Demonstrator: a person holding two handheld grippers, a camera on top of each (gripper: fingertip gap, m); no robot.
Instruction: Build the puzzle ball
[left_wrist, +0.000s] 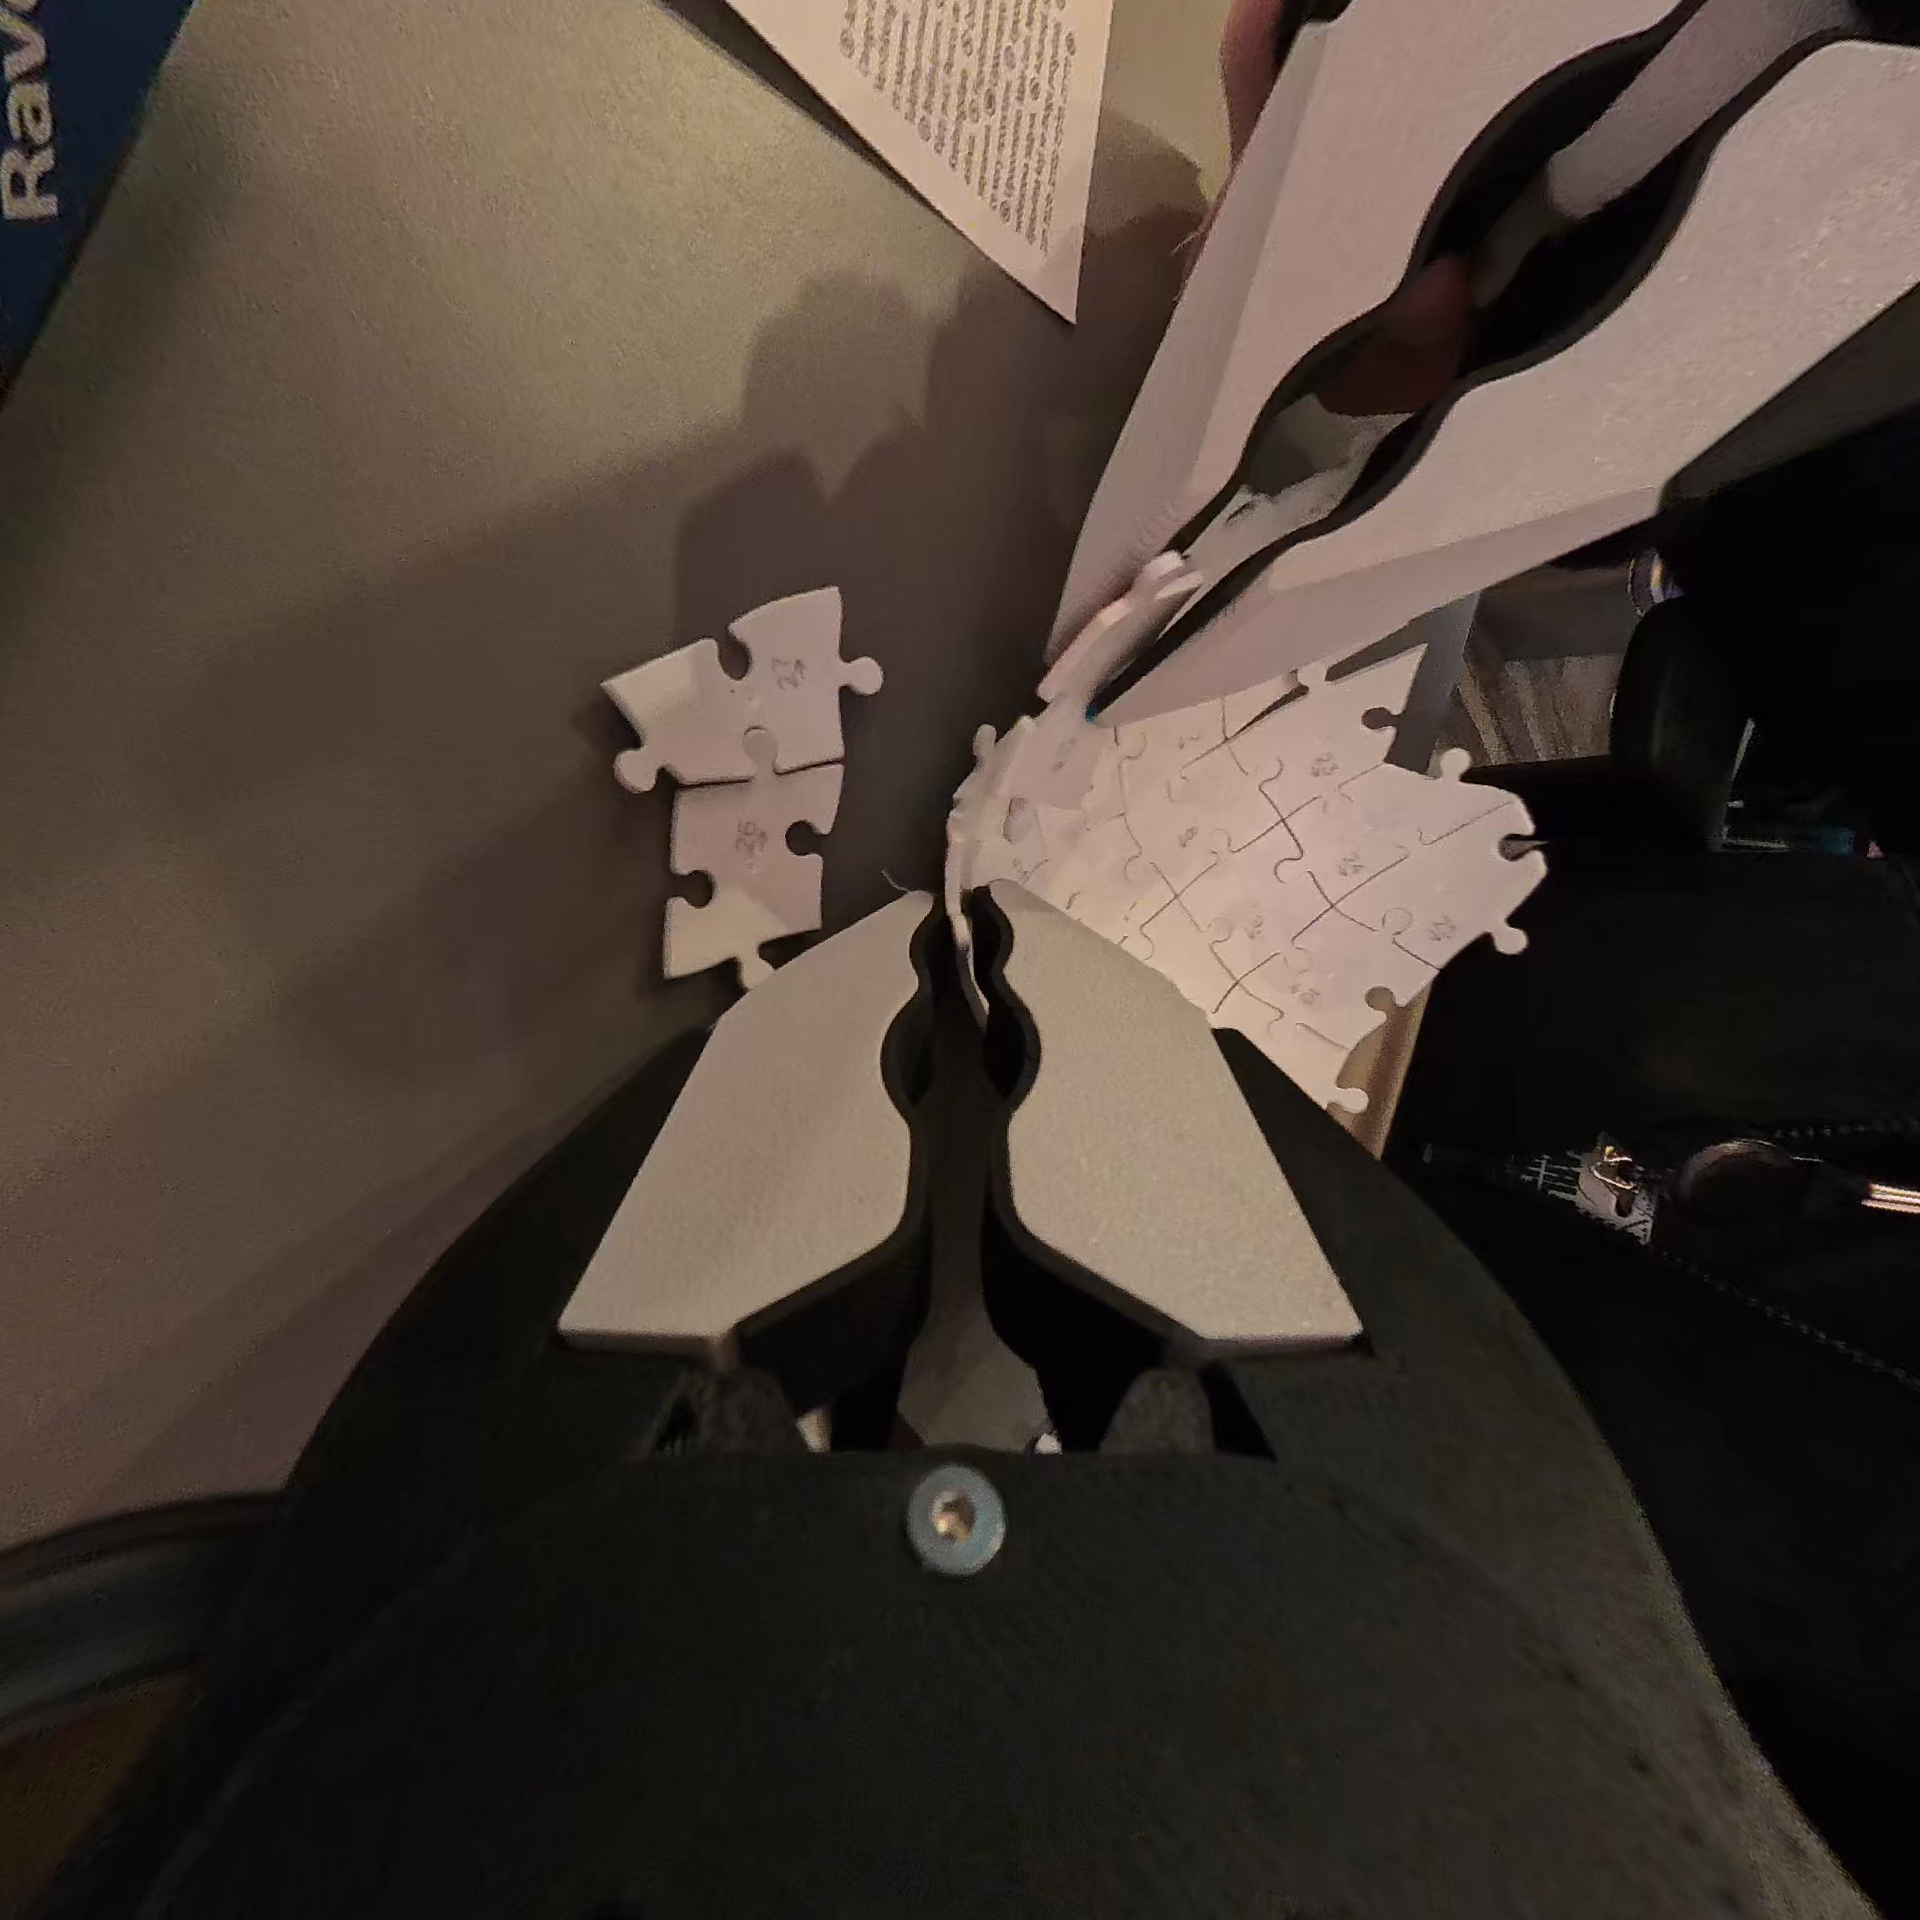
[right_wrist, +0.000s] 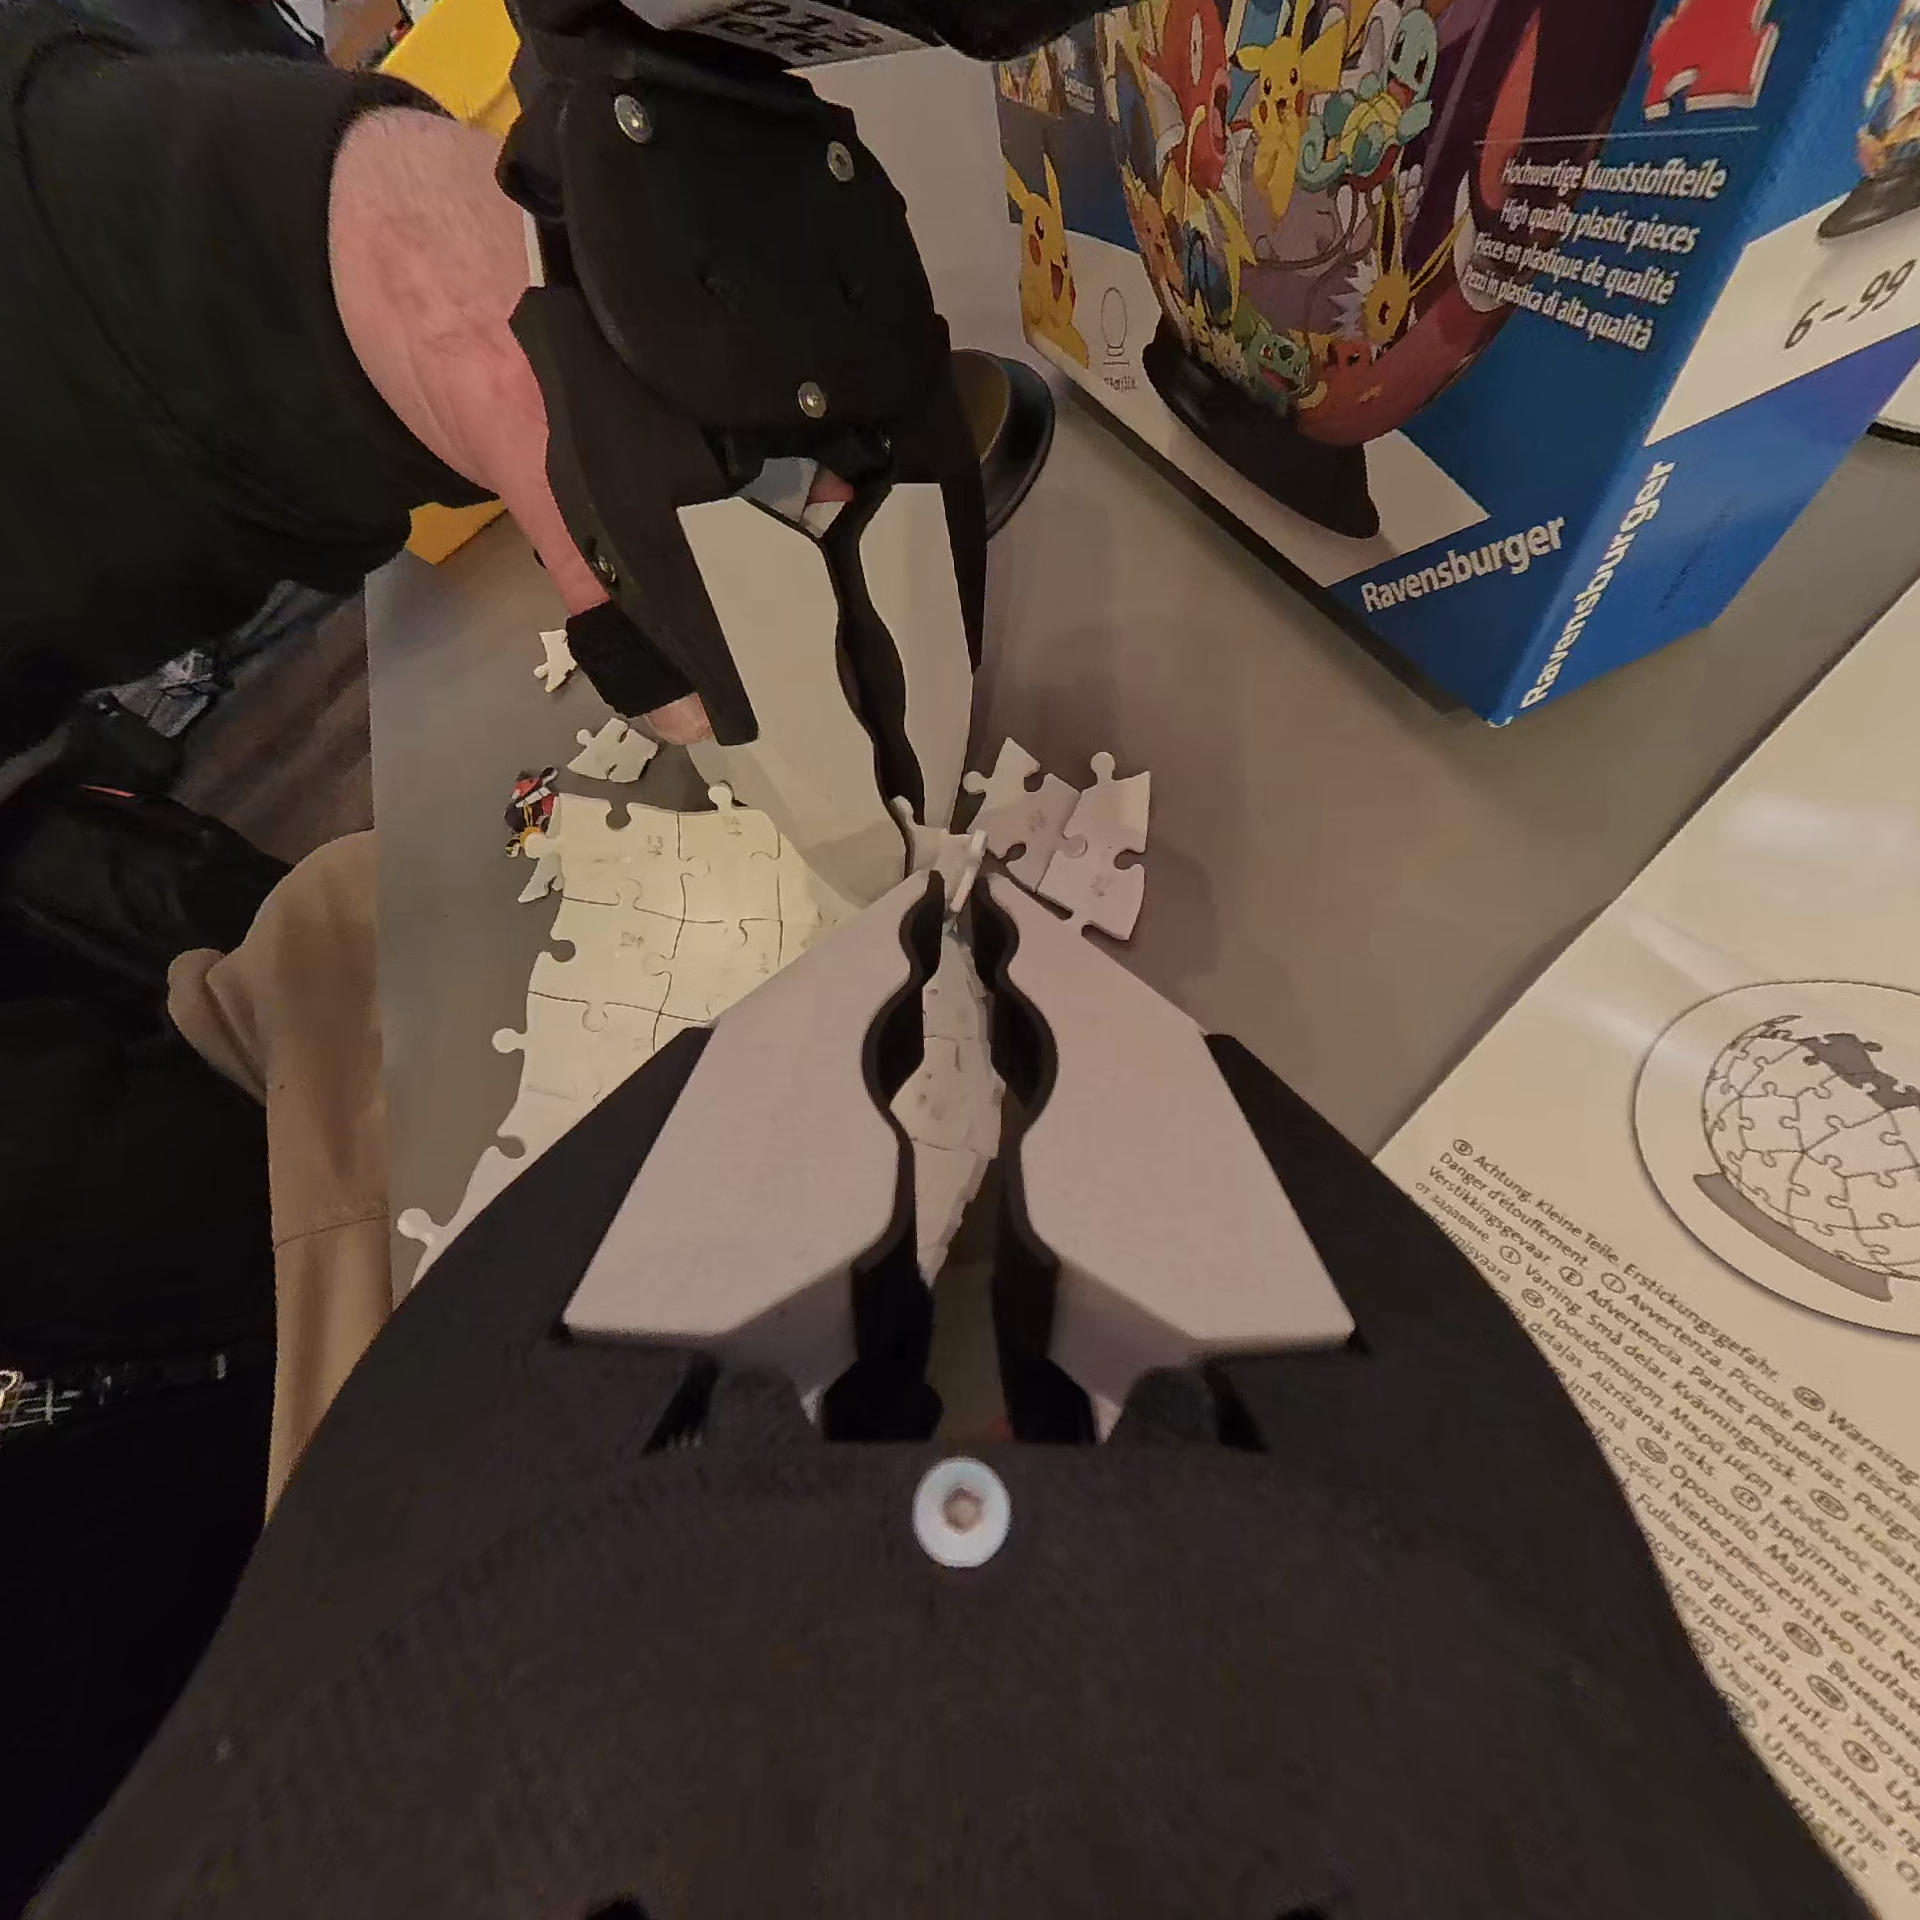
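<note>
Both grippers are meeting at one edge here: the left gripper (left_wrist: 961, 920) is pinching the rim of the curved sheet (left_wrist: 1299, 873), and the right gripper (right_wrist: 951, 894) is pinching a single piece (left_wrist: 1117, 623) right against that same rim. The risk, as I'm reading it, is a tab going in crooked; pushing then could be buckling the sheet or popping joined seams, and the thin grip could be letting the piece twist out. The sheet is arching up off the grey table (left_wrist: 416, 520), white numbered backs facing us, hanging partly past the table's edge. A trio (left_wrist: 748, 790) of joined pieces is lying just beside it, with the box (right_wrist: 1558, 364) and leaflet (right_wrist: 1714, 1195) well apart.
</note>
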